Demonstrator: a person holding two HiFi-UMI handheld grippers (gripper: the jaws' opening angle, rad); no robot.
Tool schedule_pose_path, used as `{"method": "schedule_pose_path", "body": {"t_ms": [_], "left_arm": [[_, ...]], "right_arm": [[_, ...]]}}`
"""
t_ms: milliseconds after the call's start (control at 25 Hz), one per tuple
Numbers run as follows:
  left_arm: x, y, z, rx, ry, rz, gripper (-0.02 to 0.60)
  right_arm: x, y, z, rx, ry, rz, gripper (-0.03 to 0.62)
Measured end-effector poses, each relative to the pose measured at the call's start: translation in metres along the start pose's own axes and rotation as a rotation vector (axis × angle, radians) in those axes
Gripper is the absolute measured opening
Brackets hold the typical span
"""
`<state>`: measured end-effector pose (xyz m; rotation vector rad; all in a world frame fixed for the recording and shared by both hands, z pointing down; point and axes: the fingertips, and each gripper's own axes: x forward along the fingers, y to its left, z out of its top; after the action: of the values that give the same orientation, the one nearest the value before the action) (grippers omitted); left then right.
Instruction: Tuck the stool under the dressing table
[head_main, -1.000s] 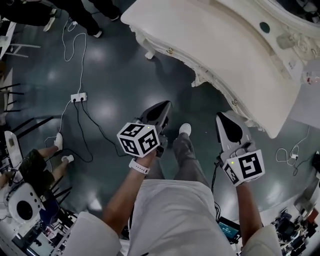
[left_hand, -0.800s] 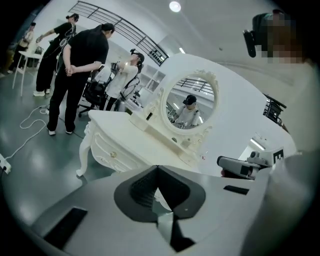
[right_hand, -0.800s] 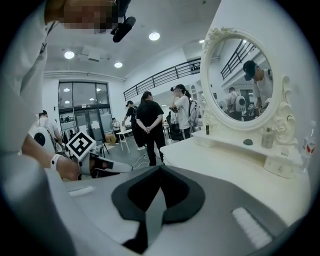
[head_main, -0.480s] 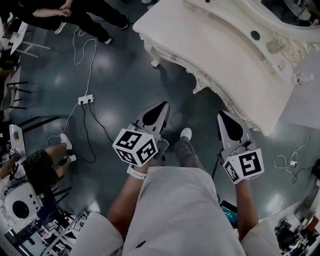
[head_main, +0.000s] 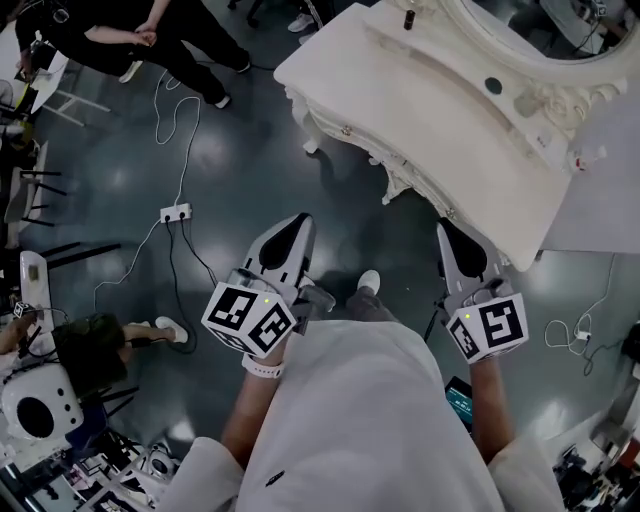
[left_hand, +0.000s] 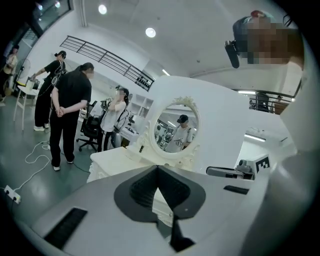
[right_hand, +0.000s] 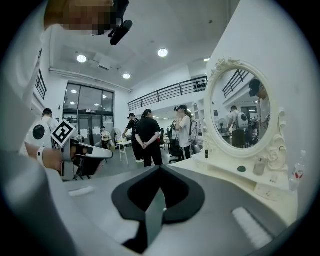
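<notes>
White carved dressing table (head_main: 440, 110) stands at the head view's upper right, its long axis running from upper left to lower right. Its curved front edge faces the person and a round mirror (head_main: 540, 25) rises at the back. Both forearms are bent at the waist, the grippers nearly level and aimed at it. The right gripper (head_main: 446, 230) is near the front edge, the left gripper (head_main: 298, 222) well apart over the dark floor (head_main: 230, 180); each has its jaws closed on nothing
</notes>
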<state>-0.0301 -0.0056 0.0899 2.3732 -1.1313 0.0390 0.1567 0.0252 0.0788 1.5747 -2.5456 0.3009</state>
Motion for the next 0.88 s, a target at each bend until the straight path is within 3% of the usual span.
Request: {"method": "schedule_pose_path", "body": {"t_ms": [440,880], "left_arm": [[-0.047,-0.013,0.035,0.098,-0.086,0.024,0.009],[-0.06,-0.023,0.048,0.107,-0.145,0.041,0.009]], "right_arm": [[-0.028,0.005,0.028,0.006,-0.083,-0.032,0.008],[-0.032,0.022,0.039,-0.054,-0.079,0.024,0.008]]}}
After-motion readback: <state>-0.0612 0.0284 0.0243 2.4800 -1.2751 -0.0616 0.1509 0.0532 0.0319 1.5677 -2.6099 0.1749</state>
